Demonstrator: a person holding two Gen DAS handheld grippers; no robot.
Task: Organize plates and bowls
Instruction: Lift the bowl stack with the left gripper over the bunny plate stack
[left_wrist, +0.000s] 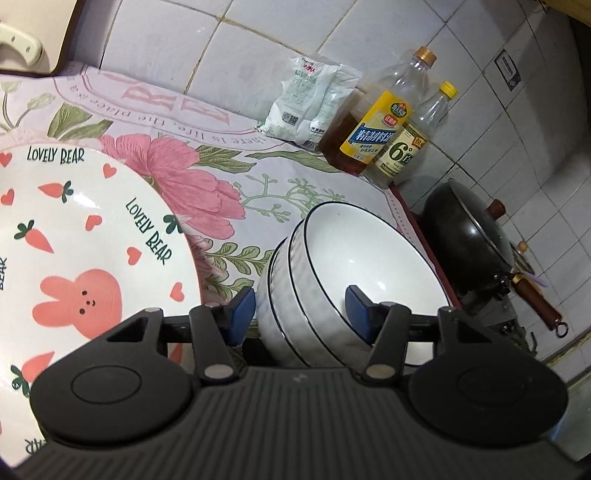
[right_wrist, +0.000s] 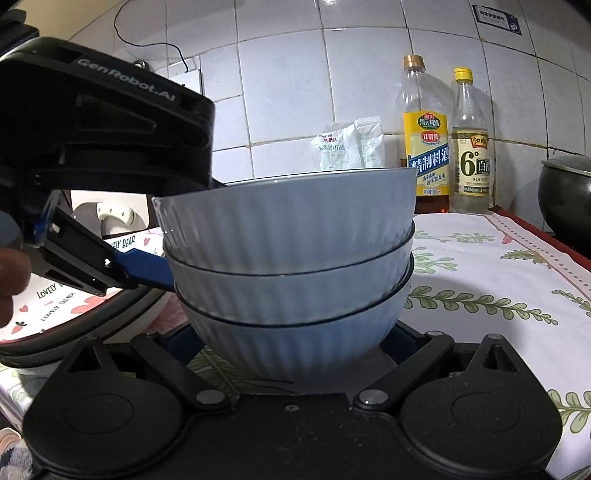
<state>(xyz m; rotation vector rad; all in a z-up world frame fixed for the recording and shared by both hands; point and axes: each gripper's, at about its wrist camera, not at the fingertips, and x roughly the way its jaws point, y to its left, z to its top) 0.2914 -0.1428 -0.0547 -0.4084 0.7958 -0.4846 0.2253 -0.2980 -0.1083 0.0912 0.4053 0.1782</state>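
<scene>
Three white ribbed bowls with dark rims are nested in a stack (left_wrist: 332, 266) on the flowered cloth; the stack also shows in the right wrist view (right_wrist: 291, 258). My left gripper (left_wrist: 301, 306) is open, one blue finger outside the stack's left wall and the other inside the top bowl. It shows from the side in the right wrist view (right_wrist: 147, 273). My right gripper (right_wrist: 291, 347) is open with its fingers either side of the bottom bowl. A white "Lovely Bear" plate (left_wrist: 74, 236) with a pink rabbit lies left of the stack.
A salt bag (left_wrist: 310, 99), a cooking wine bottle (left_wrist: 376, 122) and a vinegar bottle (left_wrist: 410, 147) stand against the tiled wall behind. A black wok (left_wrist: 469, 236) with a wooden handle sits right, past the cloth's edge. Open cloth (right_wrist: 498, 280) lies right of the stack.
</scene>
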